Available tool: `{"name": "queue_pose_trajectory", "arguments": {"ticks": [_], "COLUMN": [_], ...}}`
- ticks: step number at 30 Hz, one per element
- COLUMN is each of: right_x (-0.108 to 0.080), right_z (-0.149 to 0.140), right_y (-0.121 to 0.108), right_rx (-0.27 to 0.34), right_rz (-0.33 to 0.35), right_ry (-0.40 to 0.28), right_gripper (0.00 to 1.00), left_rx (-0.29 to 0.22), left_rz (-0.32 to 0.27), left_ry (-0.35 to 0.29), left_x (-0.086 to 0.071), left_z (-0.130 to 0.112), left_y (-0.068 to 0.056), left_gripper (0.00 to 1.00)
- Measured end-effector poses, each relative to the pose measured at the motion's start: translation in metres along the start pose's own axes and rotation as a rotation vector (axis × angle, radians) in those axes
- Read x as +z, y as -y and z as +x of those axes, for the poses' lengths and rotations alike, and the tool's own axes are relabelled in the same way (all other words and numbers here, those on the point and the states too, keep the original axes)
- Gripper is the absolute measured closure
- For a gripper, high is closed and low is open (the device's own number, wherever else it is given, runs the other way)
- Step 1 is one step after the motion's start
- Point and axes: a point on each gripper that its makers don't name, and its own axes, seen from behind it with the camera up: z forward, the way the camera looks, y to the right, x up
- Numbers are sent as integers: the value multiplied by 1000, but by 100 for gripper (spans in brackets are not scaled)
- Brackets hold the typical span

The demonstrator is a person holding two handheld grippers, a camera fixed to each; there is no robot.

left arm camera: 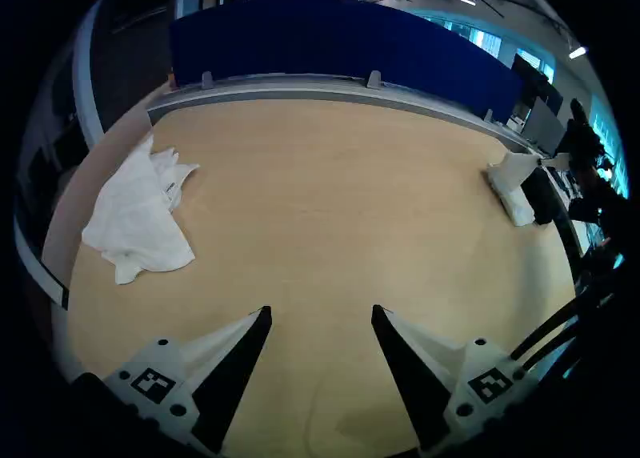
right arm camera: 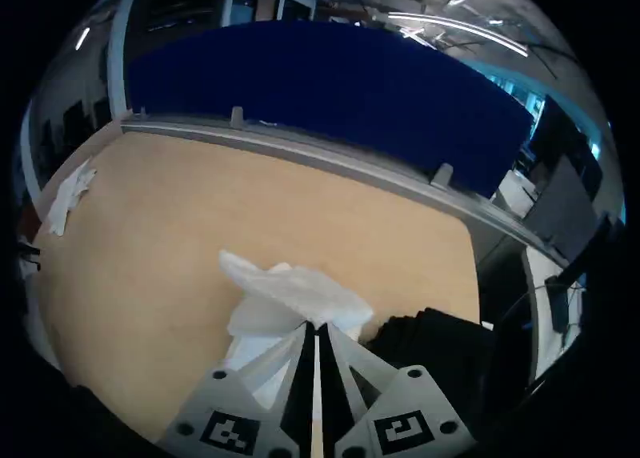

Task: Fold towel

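In the left gripper view, I am holding the left hand-held gripper (left arm camera: 320,310) wide open over the table (left arm camera: 336,178); a crumpled towel (left arm camera: 140,218) is lying far to its left. In the right gripper view, the right hand-held gripper (right arm camera: 316,330) is pinching a white towel (right arm camera: 296,294), seemingly bunched near the table's edge.

We log open-plan office: long wood desk (left arm camera: 336,186), blue divider screen (left arm camera: 320,42) at far edge, monitors (left arm camera: 542,126) beyond, ceiling strip lights (right arm camera: 460,27).
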Motion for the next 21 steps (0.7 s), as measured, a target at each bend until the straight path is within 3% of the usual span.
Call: {"name": "queue_pose_trajectory", "arguments": {"ticks": [8, 21], "right_x": [-3, 8], "right_z": [-50, -104], "right_y": [-3, -10], "right_rx": [55, 110], "right_rz": [-30, -73], "right_ry": [55, 161], "right_gripper": [97, 97], "left_rx": [7, 22], "left_rz": [-2, -4], "left_ry": [1, 7], "left_x": [1, -1], "left_z": [1, 2], "left_y": [-3, -5], "left_gripper": [7, 7]}}
